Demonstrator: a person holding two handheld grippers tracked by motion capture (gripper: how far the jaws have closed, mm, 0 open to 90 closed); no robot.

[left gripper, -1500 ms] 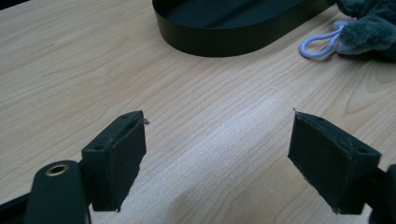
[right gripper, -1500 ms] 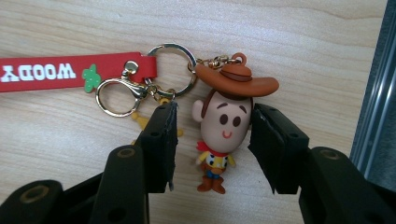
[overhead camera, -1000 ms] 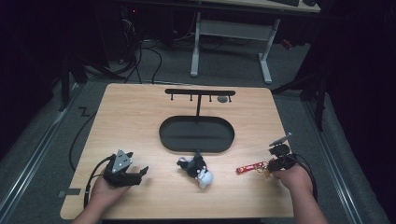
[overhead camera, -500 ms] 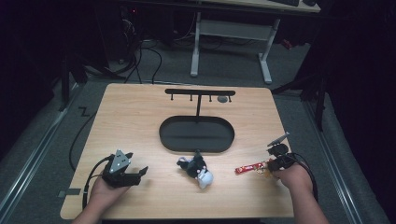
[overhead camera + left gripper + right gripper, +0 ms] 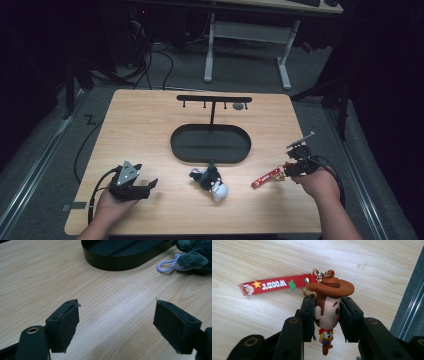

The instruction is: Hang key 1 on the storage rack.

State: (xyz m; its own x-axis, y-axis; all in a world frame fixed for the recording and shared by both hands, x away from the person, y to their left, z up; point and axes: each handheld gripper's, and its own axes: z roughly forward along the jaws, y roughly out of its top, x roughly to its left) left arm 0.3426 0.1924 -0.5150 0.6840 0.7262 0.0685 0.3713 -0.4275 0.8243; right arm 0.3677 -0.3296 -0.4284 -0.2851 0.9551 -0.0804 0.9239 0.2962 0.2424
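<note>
A Woody keychain figure [image 5: 328,307] with a brown hat is clamped by the head between the pads of my right gripper [image 5: 327,315], which is shut on it. Its red strap [image 5: 272,285] trails sideways just above the wood. From above, that gripper [image 5: 292,169] is at the table's right front, with the strap [image 5: 266,178] pointing left. My left gripper [image 5: 150,184] rests at the left front, open. Its pads [image 5: 65,322] stand wide apart over bare wood. A grey and white plush toy [image 5: 211,181] lies between the two hands.
A black oval tray [image 5: 210,150] sits mid-table with a black hook stand [image 5: 214,99] rising behind it. The plush's white loop [image 5: 167,265] lies near the tray wall [image 5: 117,263]. The table's right edge is close to my right hand.
My right gripper has risen a little with the Woody figure in it, and the strap's near end has lifted. The left hand has stayed put.
</note>
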